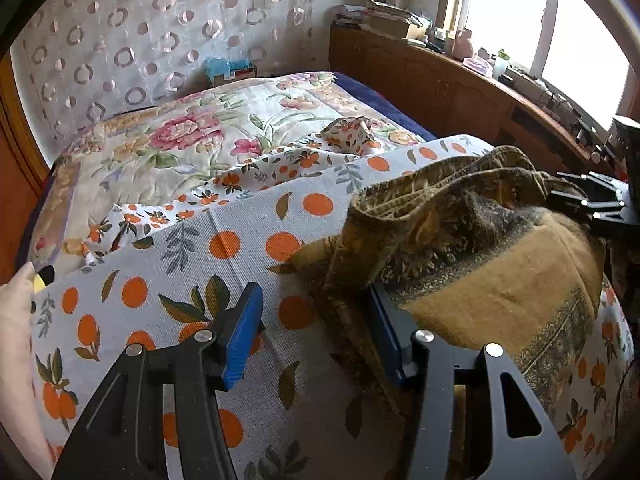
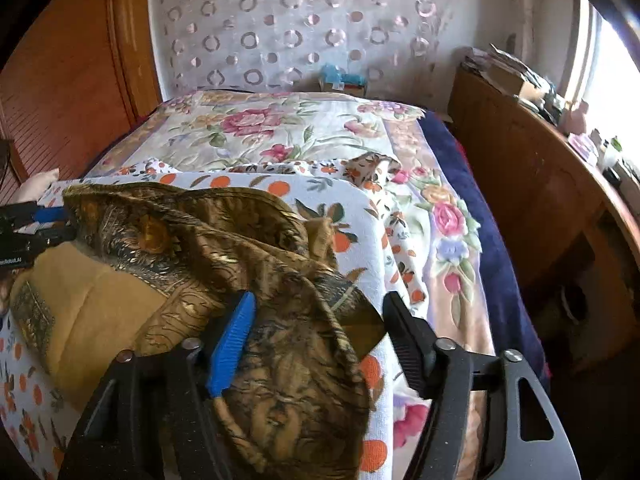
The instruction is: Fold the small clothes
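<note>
A small brown and mustard patterned garment (image 1: 472,256) lies crumpled on an orange-dotted white cloth (image 1: 224,256) over the bed. My left gripper (image 1: 316,320) is open at the garment's left edge, its right finger tucked under the fabric. My right gripper (image 2: 320,324) is open, its jaws wide on either side of the garment's right edge (image 2: 288,344). The right gripper shows at the far right of the left wrist view (image 1: 592,204); the left gripper shows at the far left of the right wrist view (image 2: 36,224).
A floral quilt (image 1: 224,136) covers the bed behind. Another orange-print cloth (image 1: 348,132) lies bunched beyond. A wooden cabinet (image 1: 440,80) with clutter runs along the right under a window. A wooden wardrobe (image 2: 72,80) stands left. A cream pillow (image 1: 16,320) lies at the left.
</note>
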The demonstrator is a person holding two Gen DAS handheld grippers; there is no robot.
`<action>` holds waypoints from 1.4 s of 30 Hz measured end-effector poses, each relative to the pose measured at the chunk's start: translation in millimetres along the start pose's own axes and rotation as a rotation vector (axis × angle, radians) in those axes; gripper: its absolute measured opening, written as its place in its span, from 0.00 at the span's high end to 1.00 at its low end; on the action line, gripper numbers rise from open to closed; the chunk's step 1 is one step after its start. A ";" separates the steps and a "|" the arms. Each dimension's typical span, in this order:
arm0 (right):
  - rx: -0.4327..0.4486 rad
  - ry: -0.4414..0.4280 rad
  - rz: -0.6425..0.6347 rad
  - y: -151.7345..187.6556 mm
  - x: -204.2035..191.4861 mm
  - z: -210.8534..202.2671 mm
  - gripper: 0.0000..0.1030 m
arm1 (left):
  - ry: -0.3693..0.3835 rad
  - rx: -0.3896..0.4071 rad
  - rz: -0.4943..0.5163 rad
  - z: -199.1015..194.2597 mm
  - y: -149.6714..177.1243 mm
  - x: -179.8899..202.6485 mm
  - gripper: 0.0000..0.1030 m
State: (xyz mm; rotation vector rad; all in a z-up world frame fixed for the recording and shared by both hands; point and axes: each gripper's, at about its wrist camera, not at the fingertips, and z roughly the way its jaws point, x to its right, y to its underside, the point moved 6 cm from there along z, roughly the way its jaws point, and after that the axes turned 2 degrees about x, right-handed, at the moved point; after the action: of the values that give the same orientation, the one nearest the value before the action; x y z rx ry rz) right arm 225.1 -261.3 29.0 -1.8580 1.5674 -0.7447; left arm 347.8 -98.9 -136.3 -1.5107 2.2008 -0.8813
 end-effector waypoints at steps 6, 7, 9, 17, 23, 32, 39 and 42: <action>-0.027 -0.080 0.075 -13.9 6.9 13.9 0.26 | 0.000 -0.001 0.000 0.3 -0.9 -0.9 0.46; -0.035 -0.102 0.085 -14.3 6.8 15.8 0.26 | 0.001 -0.002 -0.002 0.5 -0.7 -0.7 0.46; -0.050 -0.163 0.097 -14.8 7.8 18.0 0.26 | 0.006 -0.007 -0.003 1.2 -1.8 -1.3 0.47; -0.039 -0.222 0.053 -15.3 13.1 24.1 0.49 | 0.061 -0.006 -0.018 9.3 -8.9 -3.0 0.54; -0.008 -0.249 0.027 -13.8 9.3 25.9 0.77 | 0.128 -0.012 -0.024 8.5 -11.6 11.0 0.92; 0.137 -0.224 -0.010 -20.9 2.8 -8.7 0.84 | 0.127 0.191 -0.022 -68.6 -25.2 30.8 0.93; 0.238 -0.223 -0.067 -37.0 -20.6 -36.4 0.85 | 0.092 0.301 -0.020 -123.1 -29.2 21.8 0.93; 0.257 -0.239 -0.094 -44.5 -35.9 -36.4 0.85 | 0.054 0.324 -0.021 -139.2 -25.6 9.6 0.93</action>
State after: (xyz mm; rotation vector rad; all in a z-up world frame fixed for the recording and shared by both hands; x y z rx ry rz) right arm 222.1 -223.0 84.8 -1.7656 1.1838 -0.6996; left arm 281.5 -71.8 -13.9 -1.3691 1.9620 -1.2296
